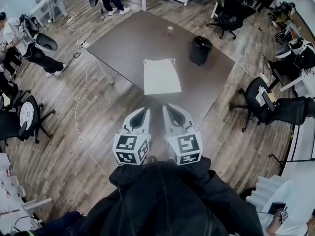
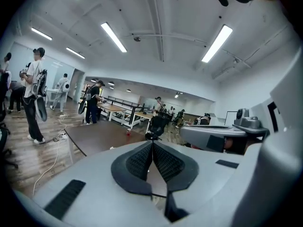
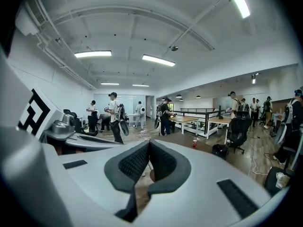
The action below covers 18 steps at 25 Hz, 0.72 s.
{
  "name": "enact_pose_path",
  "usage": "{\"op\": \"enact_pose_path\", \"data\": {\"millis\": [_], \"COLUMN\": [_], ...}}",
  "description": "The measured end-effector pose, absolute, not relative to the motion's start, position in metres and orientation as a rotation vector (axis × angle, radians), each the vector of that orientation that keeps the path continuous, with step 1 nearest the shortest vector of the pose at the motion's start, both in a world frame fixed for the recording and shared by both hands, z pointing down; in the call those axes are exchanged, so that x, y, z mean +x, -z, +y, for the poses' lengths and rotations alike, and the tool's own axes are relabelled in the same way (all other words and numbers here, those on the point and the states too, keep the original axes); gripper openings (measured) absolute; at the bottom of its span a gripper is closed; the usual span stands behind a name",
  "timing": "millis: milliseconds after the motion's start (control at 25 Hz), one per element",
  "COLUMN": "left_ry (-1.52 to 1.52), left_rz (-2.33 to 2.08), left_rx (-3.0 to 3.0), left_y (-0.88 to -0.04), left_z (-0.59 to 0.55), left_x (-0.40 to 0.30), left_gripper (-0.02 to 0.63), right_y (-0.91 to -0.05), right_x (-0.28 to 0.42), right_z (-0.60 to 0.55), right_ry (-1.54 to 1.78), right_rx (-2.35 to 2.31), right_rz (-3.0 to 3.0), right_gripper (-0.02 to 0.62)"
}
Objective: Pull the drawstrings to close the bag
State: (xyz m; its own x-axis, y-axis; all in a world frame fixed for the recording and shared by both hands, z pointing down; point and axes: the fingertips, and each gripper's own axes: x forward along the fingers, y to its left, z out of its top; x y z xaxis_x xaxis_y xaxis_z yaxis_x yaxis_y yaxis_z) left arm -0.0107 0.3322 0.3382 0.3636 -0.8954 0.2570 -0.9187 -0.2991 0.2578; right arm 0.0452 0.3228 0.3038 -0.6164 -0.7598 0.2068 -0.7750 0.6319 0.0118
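A white drawstring bag [image 1: 161,76] lies flat on the dark brown table [image 1: 128,43], its strings at the far end. My left gripper [image 1: 144,110] and right gripper [image 1: 167,107] hang side by side over the floor, short of the table's near corner, well apart from the bag. Both are shut with nothing between the jaws. In the left gripper view the left gripper [image 2: 152,143] shows black pads pressed together, and the table [image 2: 102,135] lies ahead. The right gripper [image 3: 149,144] looks the same in the right gripper view. The bag is hidden in both gripper views.
A black bin-like object [image 1: 200,49] and a small red-and-white cup [image 1: 170,30] stand on the table beyond the bag. Office chairs [image 1: 268,104] sit to the right, another chair [image 1: 24,117] to the left. Cables [image 1: 78,107] run across the wood floor. Several people stand around the room.
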Motion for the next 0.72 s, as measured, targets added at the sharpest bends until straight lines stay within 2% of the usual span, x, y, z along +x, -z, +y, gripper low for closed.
{"op": "enact_pose_path", "data": {"millis": [400,720], "left_ry": [-0.119,-0.176], "left_rz": [-1.516,-1.503], "left_rx": [2.231,2.199], "left_y": [-0.372,-0.401], "left_z": [0.301,0.225], "left_x": [-0.028,-0.026], "left_gripper": [0.032,0.032], "right_y": [-0.346,-0.383], "right_x": [0.035,0.045], "right_z": [0.292,0.203], "right_ry": [-0.199,-0.278], "right_rx": [1.260,1.266], "right_rz": [-2.558,-2.523], "right_gripper": [0.021,0.021]}}
